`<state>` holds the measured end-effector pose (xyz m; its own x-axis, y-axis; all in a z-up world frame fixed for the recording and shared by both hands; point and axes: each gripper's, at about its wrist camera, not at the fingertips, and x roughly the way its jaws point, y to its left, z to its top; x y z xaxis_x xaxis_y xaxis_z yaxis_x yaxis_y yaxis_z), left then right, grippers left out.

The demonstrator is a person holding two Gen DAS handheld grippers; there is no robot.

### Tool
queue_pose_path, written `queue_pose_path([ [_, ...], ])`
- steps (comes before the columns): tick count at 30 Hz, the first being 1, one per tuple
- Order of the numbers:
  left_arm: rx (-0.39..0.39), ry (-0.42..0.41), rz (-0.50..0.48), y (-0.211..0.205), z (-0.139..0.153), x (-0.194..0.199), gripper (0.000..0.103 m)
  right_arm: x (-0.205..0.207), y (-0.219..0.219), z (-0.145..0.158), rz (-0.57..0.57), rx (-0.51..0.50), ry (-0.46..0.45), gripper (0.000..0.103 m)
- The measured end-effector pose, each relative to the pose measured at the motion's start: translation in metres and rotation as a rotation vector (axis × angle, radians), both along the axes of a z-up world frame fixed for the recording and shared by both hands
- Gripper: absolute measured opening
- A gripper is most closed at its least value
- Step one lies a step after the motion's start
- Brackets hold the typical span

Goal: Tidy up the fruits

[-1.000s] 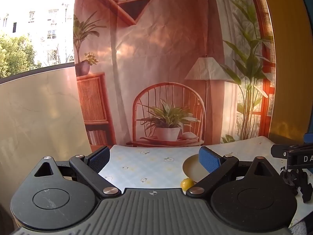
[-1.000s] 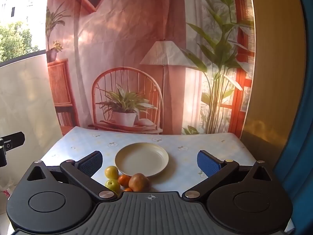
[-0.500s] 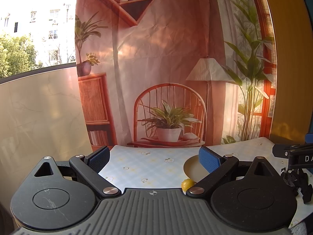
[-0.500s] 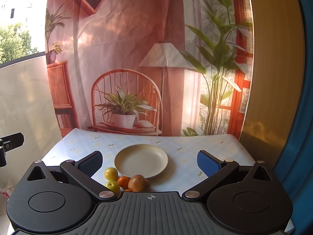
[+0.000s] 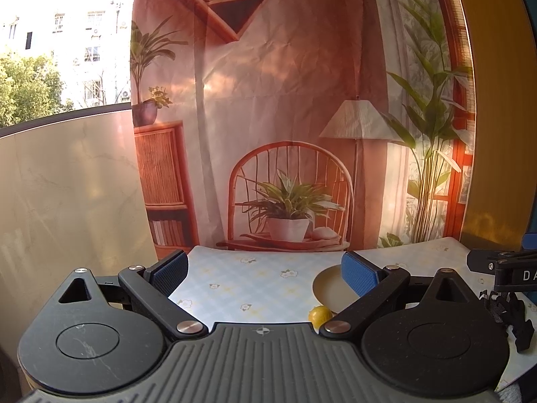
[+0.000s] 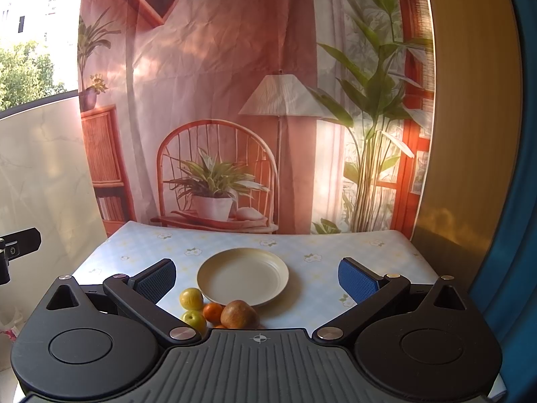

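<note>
My right gripper (image 6: 256, 273) hangs over the near edge of the table (image 6: 335, 245) with its jaws wide and holding nothing, I judge so that it can drop straight onto the fruit: a yellow fruit (image 6: 191, 298), a green one (image 6: 193, 319), an orange (image 6: 212, 312) and a brown fruit (image 6: 239, 314) huddle just near-left of the bare plate (image 6: 243, 276). My left gripper (image 5: 265, 273), also wide and empty, waits further left over bare cloth, clear of the right one's path.
</note>
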<state>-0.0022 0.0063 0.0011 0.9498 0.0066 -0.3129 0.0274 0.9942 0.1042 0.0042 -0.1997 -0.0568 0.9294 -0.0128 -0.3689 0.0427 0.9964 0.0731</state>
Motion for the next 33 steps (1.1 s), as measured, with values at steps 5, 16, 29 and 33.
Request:
queue_pose_path([
  [5,0.009,-0.005,0.002,-0.0026,0.0,-0.0012,0.099,0.0,-0.0002,-0.0003,0.001,0.001,-0.001,0.103],
  [16,0.006,-0.01,0.004,-0.002,0.0003,-0.0019,0.1,-0.0001,-0.0002,-0.0005,0.0,0.002,-0.002,0.103],
  [29,-0.004,-0.01,0.006,-0.0005,-0.0003,-0.002,0.1,0.0003,-0.0005,-0.0011,0.0,0.003,-0.003,0.103],
  [33,-0.007,-0.011,0.007,-0.0005,0.0,-0.002,0.1,0.0003,-0.0005,-0.0011,0.001,0.002,-0.003,0.103],
])
